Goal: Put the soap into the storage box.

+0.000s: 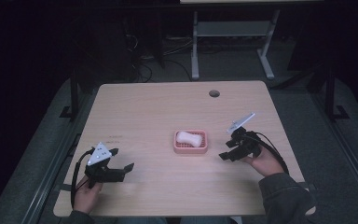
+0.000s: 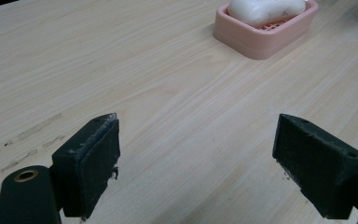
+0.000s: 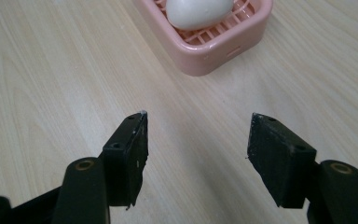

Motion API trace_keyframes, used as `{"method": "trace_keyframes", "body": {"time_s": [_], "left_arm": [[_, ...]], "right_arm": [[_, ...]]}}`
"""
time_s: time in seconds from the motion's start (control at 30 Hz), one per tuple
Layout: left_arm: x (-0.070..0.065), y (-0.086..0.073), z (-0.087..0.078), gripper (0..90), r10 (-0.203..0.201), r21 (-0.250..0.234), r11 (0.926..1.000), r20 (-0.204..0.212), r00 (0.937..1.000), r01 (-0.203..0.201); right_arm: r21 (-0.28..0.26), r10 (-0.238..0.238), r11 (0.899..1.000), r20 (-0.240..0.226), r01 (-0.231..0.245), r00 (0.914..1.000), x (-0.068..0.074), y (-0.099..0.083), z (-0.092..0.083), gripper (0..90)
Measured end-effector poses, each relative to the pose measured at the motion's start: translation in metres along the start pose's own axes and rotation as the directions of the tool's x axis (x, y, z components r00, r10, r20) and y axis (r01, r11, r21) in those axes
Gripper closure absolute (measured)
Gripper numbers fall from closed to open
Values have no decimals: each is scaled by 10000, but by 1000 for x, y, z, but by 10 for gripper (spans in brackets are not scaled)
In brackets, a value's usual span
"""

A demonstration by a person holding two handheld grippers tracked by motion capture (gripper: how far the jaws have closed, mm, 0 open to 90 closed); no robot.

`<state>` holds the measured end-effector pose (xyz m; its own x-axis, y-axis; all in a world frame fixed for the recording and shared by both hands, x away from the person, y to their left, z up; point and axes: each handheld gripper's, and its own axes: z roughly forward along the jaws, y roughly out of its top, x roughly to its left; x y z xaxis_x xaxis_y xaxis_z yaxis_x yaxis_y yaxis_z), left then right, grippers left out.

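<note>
Jaws first: both pairs are spread apart with nothing between them, just bare wood showing in the gap. The left gripper [image 1: 121, 158] sits low near the front left corner of the desk [image 1: 158, 107], held in the person's left hand [image 1: 87, 193], grey plate on top, jaws pointing across toward the middle. In its own view the left gripper [image 2: 196, 158] has its jaws really wide, and the soap dish [image 2: 265, 32] is way off at the top right, well apart from them.

The right gripper [image 1: 228, 150] is on the other side, in the right hand [image 1: 265, 164], tipped down and aimed left at the dish. From the high view it's near the dish but not touching, there's a clear strip of desk between them. In the right gripper view the right gripper [image 3: 196, 140] has its jaws open a bit less wide than the left pair, and the pink dish [image 3: 205, 42] is straight ahead, corner toward the camera.

The dish [image 1: 191, 142] sits flat roughly mid-desk, a little toward the right. The soap [image 1: 189, 137] is a white rounded bar lying inside on the slatted bottom, same soap [image 3: 198, 11] up close looks smooth and kind of egg-shaped. There's also a round cable hole [image 1: 214, 93] near the far edge of the desk.
</note>
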<state>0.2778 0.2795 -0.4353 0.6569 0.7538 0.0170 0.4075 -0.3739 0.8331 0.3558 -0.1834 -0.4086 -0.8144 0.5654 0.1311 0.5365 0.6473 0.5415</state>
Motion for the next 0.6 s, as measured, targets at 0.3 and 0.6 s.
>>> {"method": "trace_keyframes", "body": {"time_s": [0.3, 0.6], "left_arm": [[0, 0, 0, 145, 14, -5, 10000, -2, 10000, -14], [0, 0, 1, 145, 18, -7, 10000, 6, 10000, -18]], "right_arm": [[10, 192, 9998, 61, -192, 9998, 0, -14, -1, 374], [-182, 336, 9993, 165, -333, 9993, 2, -33, -7, 374]]}}
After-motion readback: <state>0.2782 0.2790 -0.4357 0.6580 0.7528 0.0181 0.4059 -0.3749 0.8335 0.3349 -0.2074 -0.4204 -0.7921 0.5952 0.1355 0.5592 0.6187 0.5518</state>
